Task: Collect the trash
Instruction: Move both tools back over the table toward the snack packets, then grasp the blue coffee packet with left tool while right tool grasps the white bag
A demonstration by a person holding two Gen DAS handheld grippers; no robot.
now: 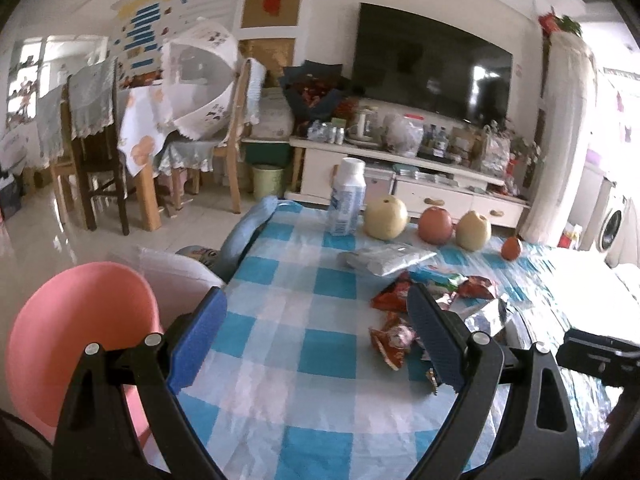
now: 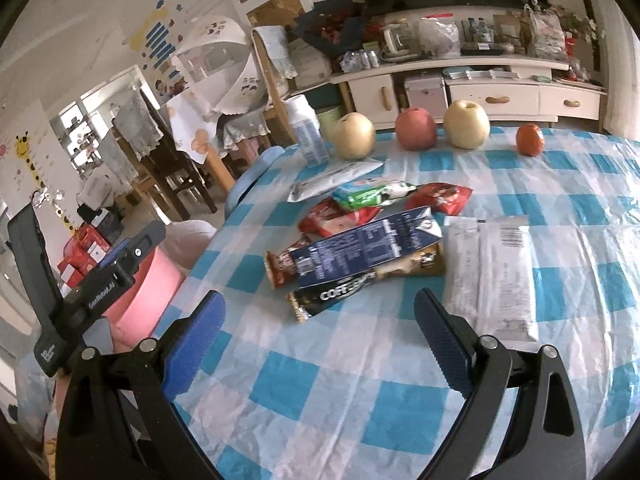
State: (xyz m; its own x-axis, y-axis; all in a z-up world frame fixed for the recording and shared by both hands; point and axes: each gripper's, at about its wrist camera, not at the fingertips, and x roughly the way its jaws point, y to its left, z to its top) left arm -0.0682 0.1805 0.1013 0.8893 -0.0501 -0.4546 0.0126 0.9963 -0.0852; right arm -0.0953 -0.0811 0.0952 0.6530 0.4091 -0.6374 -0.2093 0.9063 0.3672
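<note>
A heap of trash lies on the blue-check tablecloth [image 2: 340, 380]. It holds a flattened dark blue carton [image 2: 368, 246], a black coffee sachet [image 2: 336, 298], red snack wrappers [image 2: 440, 198], a green wrapper [image 2: 372, 194], a silver packet [image 2: 336, 186] and a large white packet [image 2: 492, 276]. My right gripper [image 2: 320, 340] is open just short of the coffee sachet, nothing between its blue pads. My left gripper [image 1: 316, 332] is open over the cloth. The red wrappers [image 1: 390, 340] lie by its right finger [image 1: 432, 332], partly hidden behind it. A pink bin [image 1: 80, 340] stands beside the table's left edge.
Along the far edge stand a white bottle [image 1: 347, 196], two pears [image 1: 385, 217], an apple [image 1: 436, 225] and a small orange [image 1: 512, 248]. Beyond the table are a TV cabinet [image 1: 400, 168], wooden chairs [image 1: 96, 168] and tiled floor. The other gripper [image 1: 600, 352] shows at the right.
</note>
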